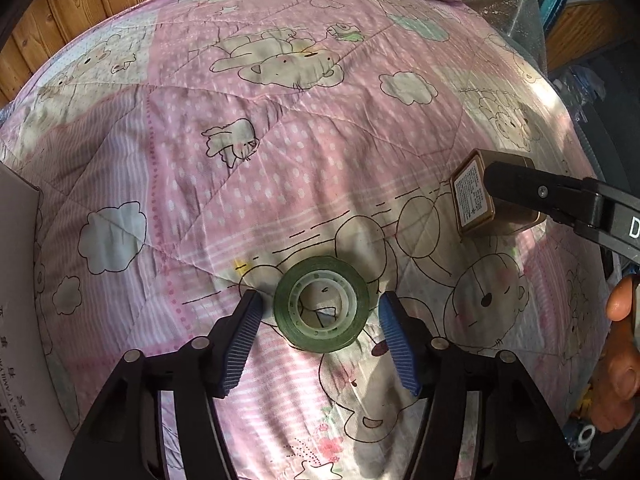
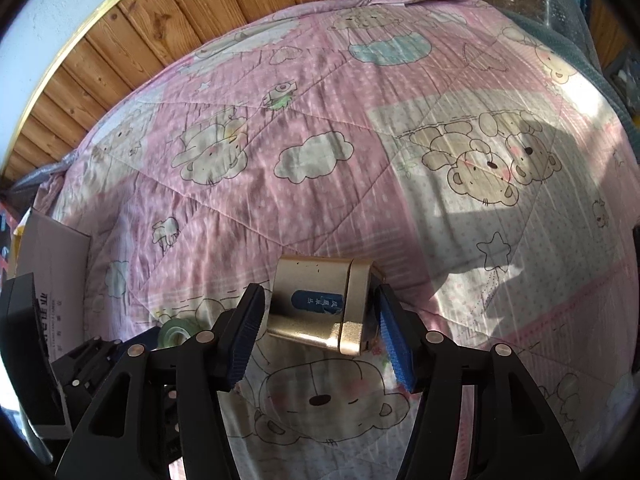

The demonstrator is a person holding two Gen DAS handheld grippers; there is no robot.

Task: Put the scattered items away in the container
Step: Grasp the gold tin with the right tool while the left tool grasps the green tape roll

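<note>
A green tape roll [image 1: 286, 304] lies flat on the pink cartoon quilt [image 1: 280, 160], and shows small in the right wrist view as the tape roll [image 2: 176, 330]. My left gripper [image 1: 321, 299] stands open around it, with a gap between the roll and each blue pad. A gold tin [image 2: 312, 280] with a blue label sits tilted between the pads of my right gripper [image 2: 320, 298], which is shut on it. In the left wrist view the gold tin [image 1: 472, 196] shows its printed underside, with one black finger [image 1: 520, 188] across it. A white cardboard box [image 2: 56, 264] stands at the left.
The white box's edge [image 1: 16, 280] sits at the quilt's left side. A wooden plank wall [image 2: 180, 12] runs behind the quilt. A person's hand [image 1: 624, 344] is at the right edge. Bubble wrap [image 1: 500, 0] covers the far right corner. The left gripper's body [image 2: 80, 360] sits low left.
</note>
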